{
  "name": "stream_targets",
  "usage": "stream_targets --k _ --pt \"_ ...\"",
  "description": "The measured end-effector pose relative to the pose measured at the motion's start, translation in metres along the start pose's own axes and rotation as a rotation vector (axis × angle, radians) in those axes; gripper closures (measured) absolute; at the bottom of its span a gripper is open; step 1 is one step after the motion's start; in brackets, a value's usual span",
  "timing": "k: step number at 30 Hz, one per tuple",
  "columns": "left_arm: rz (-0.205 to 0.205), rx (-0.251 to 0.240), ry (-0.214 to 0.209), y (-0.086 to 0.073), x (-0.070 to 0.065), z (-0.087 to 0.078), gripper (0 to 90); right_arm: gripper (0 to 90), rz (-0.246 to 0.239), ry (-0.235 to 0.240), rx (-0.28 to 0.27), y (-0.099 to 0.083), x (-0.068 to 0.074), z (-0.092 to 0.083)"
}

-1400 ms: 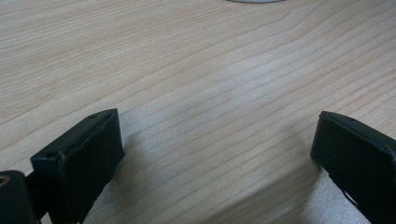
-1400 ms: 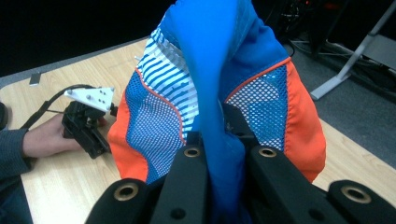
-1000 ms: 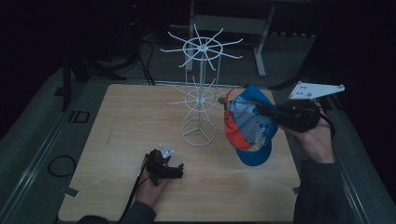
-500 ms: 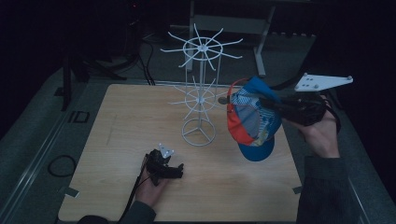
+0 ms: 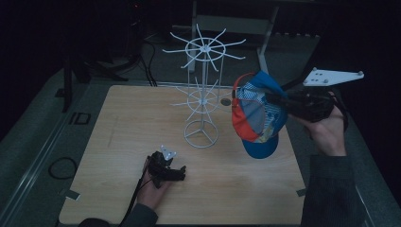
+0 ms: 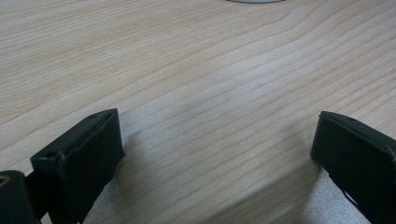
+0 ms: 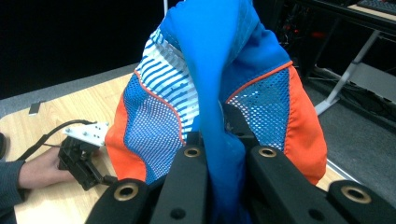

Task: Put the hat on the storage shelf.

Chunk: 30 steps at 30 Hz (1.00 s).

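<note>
A blue, orange and white-striped mesh cap (image 5: 257, 118) hangs in the air at the right of the table, its brim pointing down. My right gripper (image 5: 273, 99) is shut on the cap's blue cloth (image 7: 219, 93), and in the right gripper view the fabric is pinched between the jaws (image 7: 225, 151). A white wire rack (image 5: 203, 94) with two tiers of spokes stands mid-table, just left of the cap. My left gripper (image 5: 176, 173) rests on the wooden table (image 5: 118, 142) near the front edge. Its jaws stand wide open (image 6: 215, 154) with only bare wood between them.
The rack's round base (image 5: 201, 135) sits between the two grippers. A grey plate (image 5: 333, 75) tops the right gripper. Cables and metal stand legs (image 5: 265, 33) lie on the dark floor behind the table.
The right gripper has lifted the cap slightly up and to the right. The left gripper has stayed where it was on the table.
</note>
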<state>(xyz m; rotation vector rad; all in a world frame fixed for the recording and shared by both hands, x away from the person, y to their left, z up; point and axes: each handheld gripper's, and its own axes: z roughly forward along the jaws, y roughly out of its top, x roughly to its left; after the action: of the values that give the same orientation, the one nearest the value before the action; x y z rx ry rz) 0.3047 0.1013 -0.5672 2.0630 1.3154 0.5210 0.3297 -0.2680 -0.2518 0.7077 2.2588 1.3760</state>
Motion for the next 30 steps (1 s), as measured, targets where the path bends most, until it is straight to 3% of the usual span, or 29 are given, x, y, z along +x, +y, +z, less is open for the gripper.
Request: stream_targets --k 30 --pt "0.002 -0.004 0.001 0.0 0.0 0.0 2.6 88.6 0.022 -0.025 -0.027 0.012 -0.018 0.0"
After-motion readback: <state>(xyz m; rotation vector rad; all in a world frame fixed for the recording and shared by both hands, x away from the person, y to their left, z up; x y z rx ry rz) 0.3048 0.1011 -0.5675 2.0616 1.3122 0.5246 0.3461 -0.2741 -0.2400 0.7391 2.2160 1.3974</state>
